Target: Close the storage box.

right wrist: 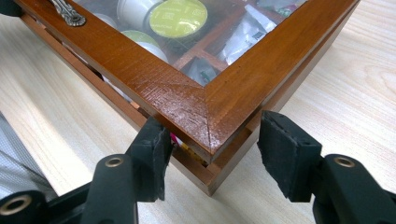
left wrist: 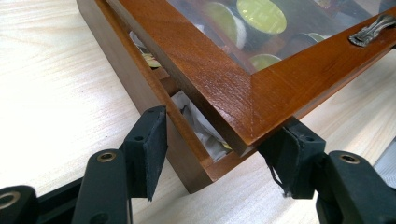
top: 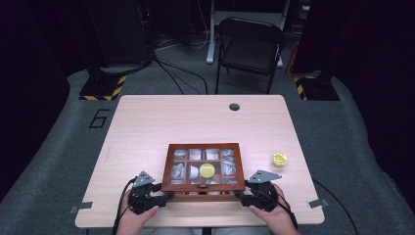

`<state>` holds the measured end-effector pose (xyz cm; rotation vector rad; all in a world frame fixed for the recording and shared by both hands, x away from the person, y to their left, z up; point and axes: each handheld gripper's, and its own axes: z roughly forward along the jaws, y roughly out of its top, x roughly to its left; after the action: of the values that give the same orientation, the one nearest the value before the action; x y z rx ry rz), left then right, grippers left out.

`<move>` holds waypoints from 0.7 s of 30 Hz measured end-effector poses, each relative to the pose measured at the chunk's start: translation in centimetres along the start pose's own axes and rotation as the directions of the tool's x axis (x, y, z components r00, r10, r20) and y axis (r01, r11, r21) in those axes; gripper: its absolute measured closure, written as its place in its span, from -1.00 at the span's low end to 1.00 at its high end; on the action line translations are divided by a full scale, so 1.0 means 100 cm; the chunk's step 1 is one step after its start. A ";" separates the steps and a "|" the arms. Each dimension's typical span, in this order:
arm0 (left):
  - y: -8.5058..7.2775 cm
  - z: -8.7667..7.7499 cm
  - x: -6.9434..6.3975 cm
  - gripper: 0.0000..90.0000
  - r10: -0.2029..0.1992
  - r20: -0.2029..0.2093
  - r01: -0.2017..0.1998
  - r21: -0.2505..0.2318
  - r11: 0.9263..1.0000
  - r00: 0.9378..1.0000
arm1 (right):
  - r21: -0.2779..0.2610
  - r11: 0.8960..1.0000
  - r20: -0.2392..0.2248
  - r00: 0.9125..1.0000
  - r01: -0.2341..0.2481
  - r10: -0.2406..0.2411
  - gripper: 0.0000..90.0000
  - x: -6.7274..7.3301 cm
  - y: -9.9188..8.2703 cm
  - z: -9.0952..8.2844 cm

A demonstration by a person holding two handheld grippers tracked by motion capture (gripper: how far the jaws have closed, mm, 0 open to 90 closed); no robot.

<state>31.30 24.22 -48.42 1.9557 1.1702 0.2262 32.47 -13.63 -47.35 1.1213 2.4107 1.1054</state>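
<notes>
Room: dark studio with grey carpet; a black folding chair (top: 249,46) stands beyond the far edge of the table.
Surface: light wooden table (top: 147,127) with a round cable hole (top: 234,106) near its far edge.
Left hand (top: 134,215): enters from the bottom of the high view, wrapped around the tool body, forearm low over the near table edge, tool angled toward the box's near left corner.
Left gripper (left wrist: 219,140): its jaws straddle the near left corner of the box. The right jaw sits against the underside of the raised lid corner; the left jaw stands beside the outer wall of the base, and contact there cannot be told. The jaws are narrowly set and not visibly clamped on anything.
Right hand (top: 271,210): mirrors the left, gripping the tool body, tool aimed at the near right corner.
Right gripper (right wrist: 212,149): its jaws stand open either side of the near right corner. The left jaw reaches under the lid edge; the right jaw stands just beside the corner, apart from the wood.
Box (top: 203,188): brown wooden case at the near middle of the table, between both tools.
Lid (right wrist: 187,100): glass-paned wooden frame with a metal handle (right wrist: 70,14), lifted slightly off the base so a gap shows at both near corners.
Contents: coffee pods (right wrist: 180,16) with yellow-green tops and white packets (left wrist: 201,123) in compartments.
Loose pod (top: 280,159): yellow-topped, on the table to the right of the box, well apart from it.
</notes>
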 end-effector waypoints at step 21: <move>-0.015 -0.017 0.000 -0.14 -0.030 0.001 0.029 0.023 0.999 1.000 | -0.040 0.999 0.031 0.999 0.012 -0.011 -0.19 0.002 -0.014 -0.020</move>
<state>29.45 25.53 -48.37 1.9566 1.2045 0.1966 30.52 -15.13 -47.00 1.1026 2.3579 1.1199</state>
